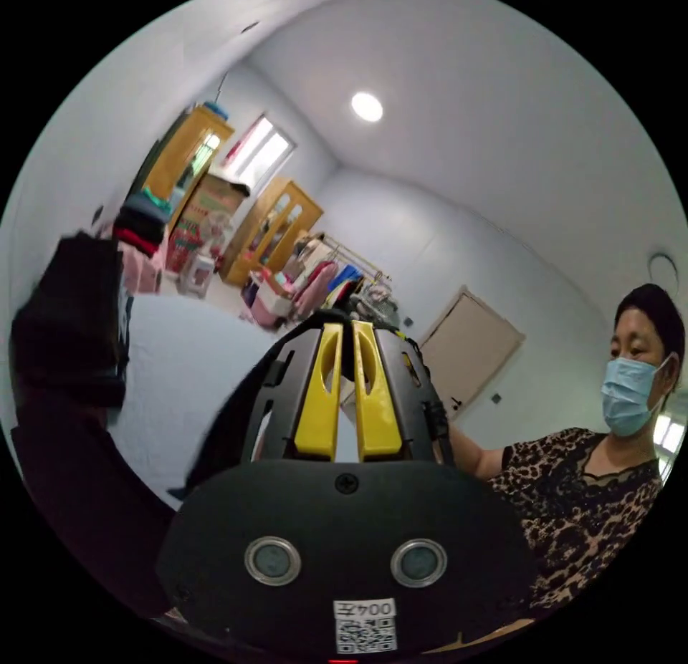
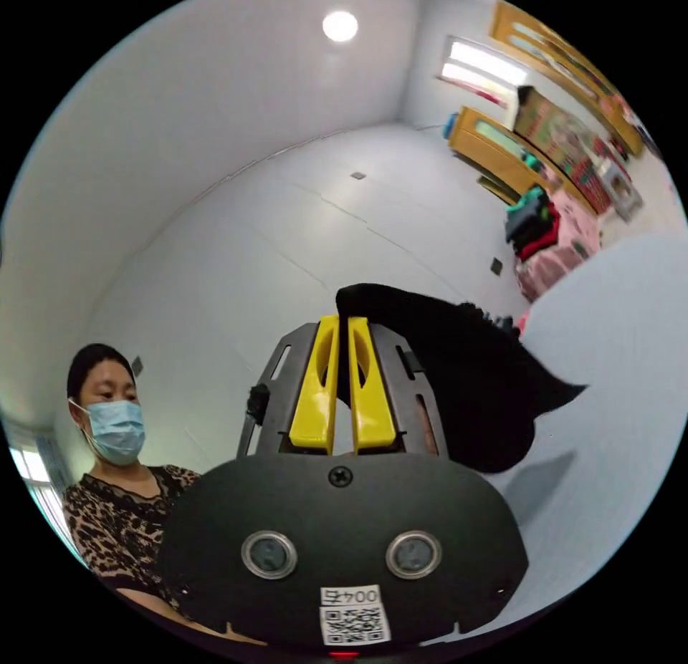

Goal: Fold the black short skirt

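The black short skirt [image 2: 466, 377] is held aloft above the pale surface [image 2: 616, 406], pinched in the closed right gripper [image 2: 342, 327]. The left gripper [image 1: 347, 331] is seen nearly closed, seemingly on dark cloth. Lowering flat is judged next.

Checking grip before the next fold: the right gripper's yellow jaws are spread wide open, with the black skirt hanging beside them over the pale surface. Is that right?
Not quite. In the right gripper view the right gripper has its jaws closed together, pinching the black skirt at the tips. The skirt does hang over the pale surface.
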The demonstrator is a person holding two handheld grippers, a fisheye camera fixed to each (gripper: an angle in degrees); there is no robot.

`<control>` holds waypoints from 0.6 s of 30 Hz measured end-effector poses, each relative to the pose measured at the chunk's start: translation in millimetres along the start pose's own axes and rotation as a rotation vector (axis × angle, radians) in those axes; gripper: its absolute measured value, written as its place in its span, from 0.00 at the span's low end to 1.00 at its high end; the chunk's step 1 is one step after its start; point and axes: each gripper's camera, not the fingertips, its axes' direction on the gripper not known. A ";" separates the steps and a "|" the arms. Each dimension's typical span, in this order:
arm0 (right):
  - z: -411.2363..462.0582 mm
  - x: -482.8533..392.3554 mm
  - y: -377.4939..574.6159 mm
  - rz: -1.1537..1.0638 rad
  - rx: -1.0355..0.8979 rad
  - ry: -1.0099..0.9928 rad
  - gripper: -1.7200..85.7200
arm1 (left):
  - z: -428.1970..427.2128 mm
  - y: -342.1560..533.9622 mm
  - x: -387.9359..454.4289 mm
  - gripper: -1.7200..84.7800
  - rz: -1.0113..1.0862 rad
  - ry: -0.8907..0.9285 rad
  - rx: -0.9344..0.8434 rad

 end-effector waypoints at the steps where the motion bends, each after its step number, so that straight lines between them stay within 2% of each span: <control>1: -7.0 -31.3 -10.3 -0.072 -0.017 0.008 0.04 | -14.0 -2.6 20.6 0.05 0.048 0.015 0.048; 5: -36.0 -109.6 -17.5 -0.234 -0.047 0.022 0.04 | -43.4 10.8 60.2 0.05 0.072 0.049 0.144; 13: -85.0 -206.4 -6.2 -0.377 -0.071 0.175 0.04 | -64.7 34.3 90.5 0.05 -0.001 0.147 0.219; 18: -112.7 -249.9 17.4 -0.425 -0.059 0.166 0.04 | -78.7 56.1 117.8 0.05 0.027 0.179 0.234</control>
